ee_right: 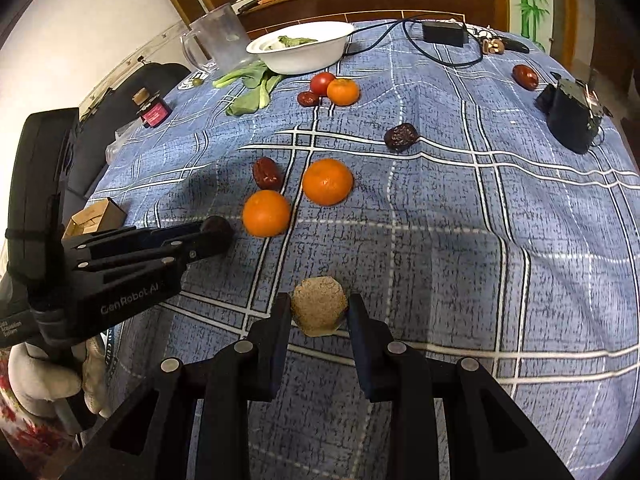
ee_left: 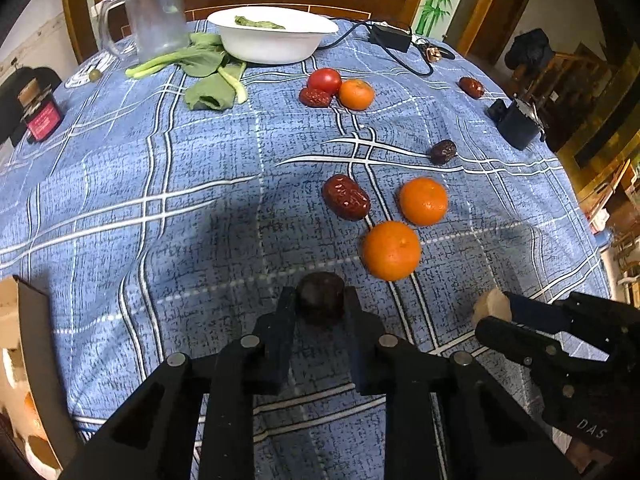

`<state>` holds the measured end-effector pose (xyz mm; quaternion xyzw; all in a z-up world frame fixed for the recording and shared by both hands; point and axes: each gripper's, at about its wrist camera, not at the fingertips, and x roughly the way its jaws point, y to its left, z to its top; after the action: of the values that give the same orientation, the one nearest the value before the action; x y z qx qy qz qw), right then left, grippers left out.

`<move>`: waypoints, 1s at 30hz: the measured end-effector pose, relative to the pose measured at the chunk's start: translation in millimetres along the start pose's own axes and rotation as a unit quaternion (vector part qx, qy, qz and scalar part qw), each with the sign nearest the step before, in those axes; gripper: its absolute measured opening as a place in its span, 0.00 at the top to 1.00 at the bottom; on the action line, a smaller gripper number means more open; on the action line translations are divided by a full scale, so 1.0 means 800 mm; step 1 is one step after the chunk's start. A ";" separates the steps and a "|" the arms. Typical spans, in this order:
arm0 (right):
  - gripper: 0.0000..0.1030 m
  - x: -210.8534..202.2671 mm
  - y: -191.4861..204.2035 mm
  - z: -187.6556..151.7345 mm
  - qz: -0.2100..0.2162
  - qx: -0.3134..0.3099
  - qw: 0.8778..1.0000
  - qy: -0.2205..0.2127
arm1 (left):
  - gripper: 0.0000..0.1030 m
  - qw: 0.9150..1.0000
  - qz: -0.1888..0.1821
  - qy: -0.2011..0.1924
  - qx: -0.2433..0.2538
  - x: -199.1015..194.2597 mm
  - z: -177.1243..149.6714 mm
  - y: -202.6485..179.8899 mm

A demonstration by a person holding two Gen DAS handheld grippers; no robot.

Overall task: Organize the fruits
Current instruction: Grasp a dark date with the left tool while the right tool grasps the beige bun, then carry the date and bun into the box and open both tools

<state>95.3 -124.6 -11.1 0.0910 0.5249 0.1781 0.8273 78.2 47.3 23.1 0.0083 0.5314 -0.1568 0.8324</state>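
Observation:
My left gripper (ee_left: 320,300) is shut on a dark jujube (ee_left: 320,294), held just above the blue checked tablecloth (ee_left: 180,200); it also shows in the right wrist view (ee_right: 218,232). My right gripper (ee_right: 318,312) is shut on a tan, grainy chunk (ee_right: 318,310), seen too in the left wrist view (ee_left: 492,306). Ahead lie two oranges (ee_left: 391,251) (ee_left: 423,201) and a red jujube (ee_left: 346,197). Farther off sit a tomato (ee_left: 325,80), a third orange (ee_left: 356,94), a jujube (ee_left: 315,97), a dark jujube (ee_left: 443,152) and a red jujube (ee_left: 471,87).
A white bowl (ee_left: 272,38) with greens stands at the back, leafy greens (ee_left: 208,76) and a clear pitcher (ee_left: 154,12) beside it. A small jar (ee_left: 40,114) is at left, a cardboard box (ee_left: 24,360) at near left, a black device (ee_left: 518,122) at right, a power adapter (ee_left: 390,36) behind.

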 end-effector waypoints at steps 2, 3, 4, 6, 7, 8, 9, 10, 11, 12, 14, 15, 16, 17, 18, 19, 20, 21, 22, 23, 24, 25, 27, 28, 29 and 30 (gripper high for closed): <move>0.71 -0.002 0.006 -0.001 0.003 -0.001 1.000 -0.001 | 0.79 1.000 -0.004 -0.002 -0.011 -0.005 -0.005 0.005; 0.71 -0.003 0.011 -0.001 0.005 -0.003 1.000 -0.001 | 0.79 1.000 -0.007 -0.004 -0.019 -0.010 -0.008 0.010; 0.71 -0.004 0.016 -0.001 0.008 -0.005 1.000 -0.001 | 0.79 0.999 -0.011 -0.007 -0.030 -0.017 -0.013 0.016; 0.70 -0.005 0.031 0.001 0.016 -0.012 1.000 -0.002 | 0.79 0.998 -0.018 -0.014 -0.050 -0.032 -0.022 0.028; 0.70 -0.006 0.039 0.002 0.021 -0.015 1.000 -0.002 | 0.79 0.997 -0.024 -0.020 -0.065 -0.043 -0.029 0.037; 0.70 -0.006 0.049 0.004 0.027 -0.020 0.999 -0.001 | 0.79 0.996 -0.030 -0.026 -0.081 -0.056 -0.036 0.048; 0.70 -0.006 0.059 0.005 0.032 -0.024 0.999 -0.001 | 0.79 0.995 -0.034 -0.033 -0.093 -0.068 -0.043 0.057; 0.70 -0.007 0.071 0.006 0.038 -0.030 0.999 -0.001 | 0.79 0.993 -0.036 -0.039 -0.104 -0.079 -0.049 0.066; 0.70 -0.007 0.086 0.008 0.045 -0.038 0.998 -0.002 | 0.79 0.991 -0.037 -0.047 -0.118 -0.094 -0.058 0.078; 0.70 -0.007 0.102 0.009 0.053 -0.047 0.997 -0.002 | 0.79 0.989 -0.036 -0.054 -0.131 -0.108 -0.066 0.091; 0.70 -0.006 0.130 0.011 0.069 -0.060 0.996 0.001 | 0.79 0.985 -0.029 -0.068 -0.158 -0.136 -0.086 0.120; 0.70 -0.005 0.148 0.012 0.079 -0.069 0.995 0.002 | 0.79 0.982 -0.024 -0.073 -0.170 -0.148 -0.095 0.135; 0.70 -0.004 0.170 0.012 0.091 -0.080 0.993 0.004 | 0.79 0.980 -0.016 -0.078 -0.180 -0.160 -0.105 0.147; 0.70 -0.002 0.185 0.010 0.098 -0.088 0.991 0.006 | 0.79 0.979 -0.006 -0.081 -0.190 -0.171 -0.116 0.161; 0.70 0.000 0.204 0.008 0.108 -0.097 0.989 0.009 | 0.79 0.977 0.008 -0.083 -0.199 -0.182 -0.128 0.176; 0.70 0.001 0.223 0.003 0.119 -0.107 0.987 0.013 | 0.79 0.974 0.027 -0.082 -0.209 -0.194 -0.145 0.194; 0.70 0.003 0.239 0.000 0.129 -0.116 0.985 0.018 | 0.79 0.972 0.041 -0.079 -0.218 -0.201 -0.158 0.207; 0.70 0.006 0.257 -0.005 0.138 -0.126 0.982 0.025 | 0.79 0.970 0.054 -0.074 -0.227 -0.207 -0.171 0.220; 0.70 0.010 0.277 -0.011 0.146 -0.139 0.979 0.032 | 0.79 0.967 0.065 -0.069 -0.235 -0.211 -0.182 0.232; 0.69 0.013 0.292 -0.016 0.152 -0.148 0.977 0.038 | 0.79 0.964 0.077 -0.063 -0.246 -0.215 -0.197 0.247; 0.69 0.018 0.309 -0.023 0.158 -0.158 0.974 0.047 | 0.79 0.961 0.086 -0.058 -0.254 -0.218 -0.209 0.260; 0.69 0.023 0.325 -0.029 0.162 -0.168 0.971 0.054 | 0.79 0.959 0.094 -0.053 -0.261 -0.219 -0.218 0.269; 0.69 0.034 0.351 -0.042 0.167 -0.183 0.967 0.065 | 0.79 0.956 0.109 -0.043 -0.270 -0.222 -0.237 0.288; 0.69 0.039 0.362 -0.047 0.169 -0.189 0.965 0.071 | 0.79 0.954 0.112 -0.039 -0.276 -0.221 -0.243 0.297; 0.69 0.044 0.370 -0.052 0.170 -0.195 0.963 0.076 | 0.79 0.952 0.114 -0.035 -0.280 -0.221 -0.249 0.305; 0.69 0.050 0.382 -0.059 0.169 -0.202 0.961 0.081 | 0.79 0.952 0.116 -0.033 -0.282 -0.220 -0.251 0.308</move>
<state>7.3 170.1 38.4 -0.0056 0.5203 0.4248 0.7408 -100.3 362.4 54.2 -0.1700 0.5215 0.0968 0.8306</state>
